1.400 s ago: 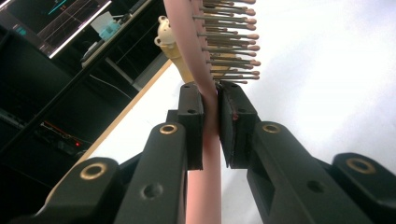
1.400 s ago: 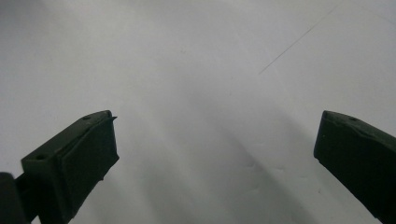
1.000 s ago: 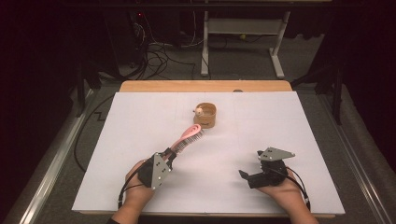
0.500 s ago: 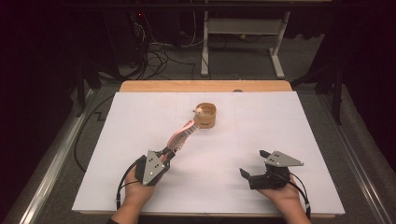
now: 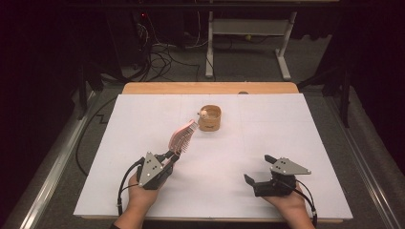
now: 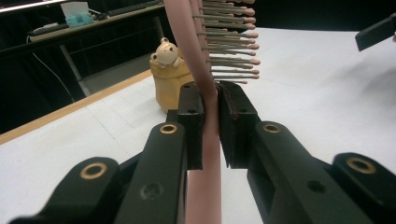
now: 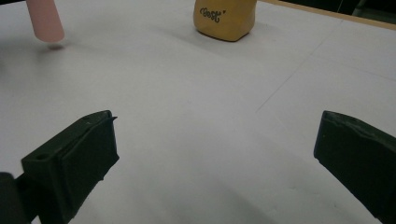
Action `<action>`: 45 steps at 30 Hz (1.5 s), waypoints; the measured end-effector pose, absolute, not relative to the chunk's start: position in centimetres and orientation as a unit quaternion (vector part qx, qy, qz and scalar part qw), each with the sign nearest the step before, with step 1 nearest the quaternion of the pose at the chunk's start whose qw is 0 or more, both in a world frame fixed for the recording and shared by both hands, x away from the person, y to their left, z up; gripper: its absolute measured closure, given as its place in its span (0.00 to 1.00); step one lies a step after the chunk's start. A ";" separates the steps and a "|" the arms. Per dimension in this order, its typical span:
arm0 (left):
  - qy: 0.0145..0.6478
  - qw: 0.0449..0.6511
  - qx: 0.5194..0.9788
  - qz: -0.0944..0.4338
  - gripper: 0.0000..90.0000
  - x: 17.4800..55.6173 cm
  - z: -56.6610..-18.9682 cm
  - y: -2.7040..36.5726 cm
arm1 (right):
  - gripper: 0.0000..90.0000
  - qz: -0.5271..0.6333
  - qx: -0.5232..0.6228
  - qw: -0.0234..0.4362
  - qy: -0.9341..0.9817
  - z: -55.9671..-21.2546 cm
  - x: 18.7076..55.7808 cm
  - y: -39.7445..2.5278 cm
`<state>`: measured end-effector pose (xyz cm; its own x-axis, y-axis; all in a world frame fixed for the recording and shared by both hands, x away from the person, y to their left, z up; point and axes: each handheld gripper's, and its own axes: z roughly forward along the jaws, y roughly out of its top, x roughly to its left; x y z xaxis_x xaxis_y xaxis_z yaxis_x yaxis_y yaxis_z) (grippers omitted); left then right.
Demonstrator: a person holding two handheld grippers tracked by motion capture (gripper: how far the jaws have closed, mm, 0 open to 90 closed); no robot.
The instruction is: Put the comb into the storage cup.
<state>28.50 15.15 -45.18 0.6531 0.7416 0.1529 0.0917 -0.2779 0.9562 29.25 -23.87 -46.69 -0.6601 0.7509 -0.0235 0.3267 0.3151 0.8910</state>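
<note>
Left hand: my left hand (image 5: 138,198) comes in at the lower left of the high view, palm under the tool, forearm running off the bottom edge; the grey plate on top tilts up toward the middle of the frame.
Left tongs: the left tongs (image 5: 168,156) are clamped on the brush (image 5: 183,135); in the left gripper view the two pads press its handle from both sides at centre frame.
Right hand: my right hand (image 5: 286,202) rests low at the lower right of the high view, on the bench (image 5: 296,129), wrist at the bottom edge.
Right tongs: the right tongs (image 5: 258,170) stand wide apart and hold nothing; in the right gripper view one pad sits at lower left, the other at the right edge, with bare white sheet between them.
Brush: pink, with a slim handle and a head of rows of thin bristles tipped with small knobs; it is held off the sheet, slanting up and right toward the cup (image 5: 210,118), its head just beside the cup's lower left side in the high view.
Cup: a short tan, wood-coloured cup standing at upper centre of the white sheet, with a small pale bear figure (image 6: 167,51) at its rim.
Writing: dark cursive lettering on the cup's side in the right gripper view, too small for me to read.
</note>
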 end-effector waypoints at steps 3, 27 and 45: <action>0.283 0.538 0.735 0.300 0.88 28.4 -45.2 15.1 | 0.00 0.474 0.345 0.226 0.778 -46.8 29.2 -23.9; 0.279 0.552 0.731 0.288 0.88 28.0 -45.2 13.6 | 0.00 0.525 0.333 0.216 0.753 -44.8 28.7 -21.6; 0.269 0.550 0.738 0.285 0.88 27.7 -45.3 12.5 | 0.00 0.555 0.306 0.205 0.746 -42.5 29.1 -17.5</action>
<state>27.74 12.54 -45.26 0.6933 0.7100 0.1239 0.0837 -0.2500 0.9646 29.10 -17.51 -42.55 -0.7286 0.6841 0.0346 0.2295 0.1963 0.9533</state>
